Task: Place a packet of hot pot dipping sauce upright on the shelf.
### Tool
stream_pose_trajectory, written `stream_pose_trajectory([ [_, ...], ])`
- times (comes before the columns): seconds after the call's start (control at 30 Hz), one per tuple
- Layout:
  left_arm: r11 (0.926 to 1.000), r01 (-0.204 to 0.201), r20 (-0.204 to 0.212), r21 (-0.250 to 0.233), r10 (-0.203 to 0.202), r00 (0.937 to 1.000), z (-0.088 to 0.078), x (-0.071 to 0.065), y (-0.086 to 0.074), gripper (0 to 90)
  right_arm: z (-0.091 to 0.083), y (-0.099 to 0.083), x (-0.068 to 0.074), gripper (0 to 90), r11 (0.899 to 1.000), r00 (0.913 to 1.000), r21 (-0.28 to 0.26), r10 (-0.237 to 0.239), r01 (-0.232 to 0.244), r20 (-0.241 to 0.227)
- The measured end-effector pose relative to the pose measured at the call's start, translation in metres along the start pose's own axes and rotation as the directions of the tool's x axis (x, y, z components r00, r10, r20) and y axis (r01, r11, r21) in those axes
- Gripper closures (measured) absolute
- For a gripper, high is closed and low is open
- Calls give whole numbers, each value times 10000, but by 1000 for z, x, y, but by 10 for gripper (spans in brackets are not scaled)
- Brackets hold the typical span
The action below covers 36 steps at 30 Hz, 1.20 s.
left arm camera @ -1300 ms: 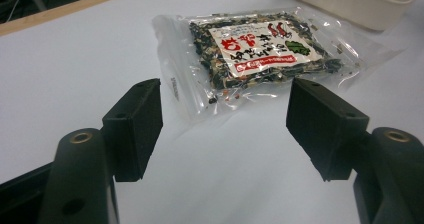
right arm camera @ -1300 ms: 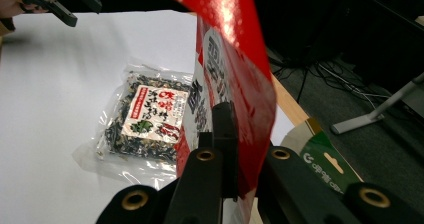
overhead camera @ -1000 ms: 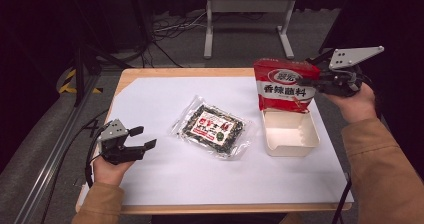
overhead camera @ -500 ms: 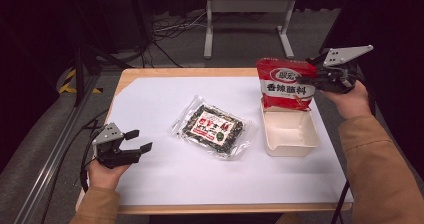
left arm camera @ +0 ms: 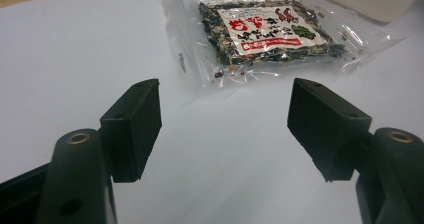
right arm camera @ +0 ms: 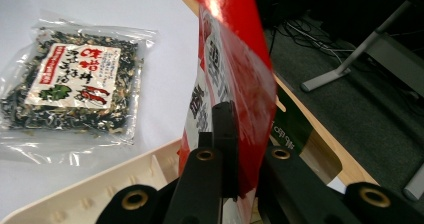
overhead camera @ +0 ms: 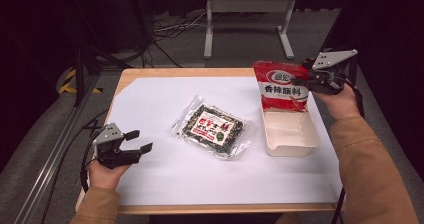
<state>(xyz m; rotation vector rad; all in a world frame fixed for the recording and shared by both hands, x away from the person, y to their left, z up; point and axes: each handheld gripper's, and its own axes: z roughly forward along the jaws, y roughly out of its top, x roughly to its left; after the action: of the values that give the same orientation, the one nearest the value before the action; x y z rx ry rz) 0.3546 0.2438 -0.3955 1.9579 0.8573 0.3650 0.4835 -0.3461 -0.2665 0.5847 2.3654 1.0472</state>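
Right gripper (overhead camera: 311,77) clamped on red pouch (overhead camera: 282,86), hanging over white tray (overhead camera: 292,136) at 3 o'clock. Thin-edge pinch, pouch could slip or catch tray rim. Left gripper (overhead camera: 139,140) open, empty, 8 o'clock.

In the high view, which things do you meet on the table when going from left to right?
Left gripper → clear packet of dried food → red bag over the white tray → right gripper.
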Motion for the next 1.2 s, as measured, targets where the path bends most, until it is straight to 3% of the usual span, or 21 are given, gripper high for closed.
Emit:
stream_pose_trajectory([
  [0.27, 10000, -22, 4, 25, 22, 10000, 1, 0, 0, 300, 12, -8, 0, 885, 9999, 9999, -12, 148, -148, 76],
  [0.73, 9999, -82, 174, 84, 81, 9998, 8, 0, 4, 299, 14, -19, 7, 872, 9995, 9995, -12, 308, -308, 3],
  [0.97, 9998, -154, 302, 103, 151, 9994, 12, 0, 6, 298, 15, -35, 4, 882, 9928, 9943, 605, 1018, -1036, 332],
  [1.1, 9998, -178, 329, 124, 174, 9993, 14, 0, 7, 298, 14, -46, 0, 884, 9841, 9851, 513, 1681, -1698, 372],
  [1.2, 9996, -229, 329, 143, 225, 9992, 16, -1, 8, 297, 15, -49, -1, 886, 9800, 9809, 563, 1881, -1907, 486],
])
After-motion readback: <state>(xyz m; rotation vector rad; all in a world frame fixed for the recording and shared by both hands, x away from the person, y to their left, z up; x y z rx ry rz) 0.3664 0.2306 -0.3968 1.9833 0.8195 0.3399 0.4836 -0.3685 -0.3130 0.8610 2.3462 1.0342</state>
